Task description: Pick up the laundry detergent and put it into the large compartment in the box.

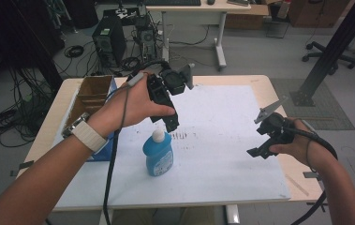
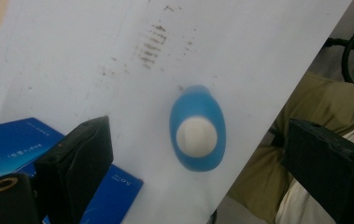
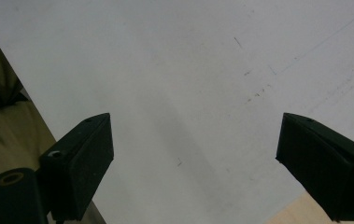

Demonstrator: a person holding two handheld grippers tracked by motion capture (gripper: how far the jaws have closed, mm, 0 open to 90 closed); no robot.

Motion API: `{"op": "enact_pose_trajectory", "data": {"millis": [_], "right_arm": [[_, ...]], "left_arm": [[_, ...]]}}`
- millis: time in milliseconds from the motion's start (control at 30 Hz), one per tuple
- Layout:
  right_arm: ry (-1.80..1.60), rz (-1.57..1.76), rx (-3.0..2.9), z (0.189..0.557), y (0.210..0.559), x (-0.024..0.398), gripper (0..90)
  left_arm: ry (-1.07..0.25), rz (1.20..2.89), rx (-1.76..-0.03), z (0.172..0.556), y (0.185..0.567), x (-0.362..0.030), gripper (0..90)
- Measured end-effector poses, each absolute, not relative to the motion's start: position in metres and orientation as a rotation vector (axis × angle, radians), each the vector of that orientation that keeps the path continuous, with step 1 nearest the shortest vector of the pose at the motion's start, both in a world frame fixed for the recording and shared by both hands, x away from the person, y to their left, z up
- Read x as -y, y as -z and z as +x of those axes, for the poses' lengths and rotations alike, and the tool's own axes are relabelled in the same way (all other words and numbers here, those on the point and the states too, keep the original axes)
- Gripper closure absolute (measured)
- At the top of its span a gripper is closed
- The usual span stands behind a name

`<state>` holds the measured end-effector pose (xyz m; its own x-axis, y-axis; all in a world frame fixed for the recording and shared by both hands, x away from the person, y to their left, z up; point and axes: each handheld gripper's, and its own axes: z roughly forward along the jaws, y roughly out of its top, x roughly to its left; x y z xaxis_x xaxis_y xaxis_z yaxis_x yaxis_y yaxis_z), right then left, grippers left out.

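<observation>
Blue bottle [image 1: 158, 156], white cap, upright on white sheet [image 1: 222, 154] near tabletop's [image 1: 265, 86] front-left. Left claw [image 2: 198, 156] directly above, jaws apart, not touching. Blue box [image 2: 11, 144] just beside. Right claw [image 3: 195, 161] well apart, jaws wide.

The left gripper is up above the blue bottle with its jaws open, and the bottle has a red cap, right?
Not quite. The cap is white, not red, as the left gripper view shows looking straight down on it. The rest is right: the left gripper is above the blue bottle with its jaws open.
</observation>
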<state>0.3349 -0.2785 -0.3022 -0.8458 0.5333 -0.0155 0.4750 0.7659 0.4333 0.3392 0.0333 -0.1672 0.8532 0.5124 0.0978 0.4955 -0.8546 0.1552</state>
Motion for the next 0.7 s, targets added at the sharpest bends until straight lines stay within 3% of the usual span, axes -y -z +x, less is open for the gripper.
{"op": "enact_pose_trajectory", "data": {"millis": [700], "right_arm": [[-0.639,0.799,-2.827,0.336,0.303,0.276,11.1]], "left_arm": [[-0.191,2.854,-0.953,0.343,0.174,-0.044,9.1]]}}
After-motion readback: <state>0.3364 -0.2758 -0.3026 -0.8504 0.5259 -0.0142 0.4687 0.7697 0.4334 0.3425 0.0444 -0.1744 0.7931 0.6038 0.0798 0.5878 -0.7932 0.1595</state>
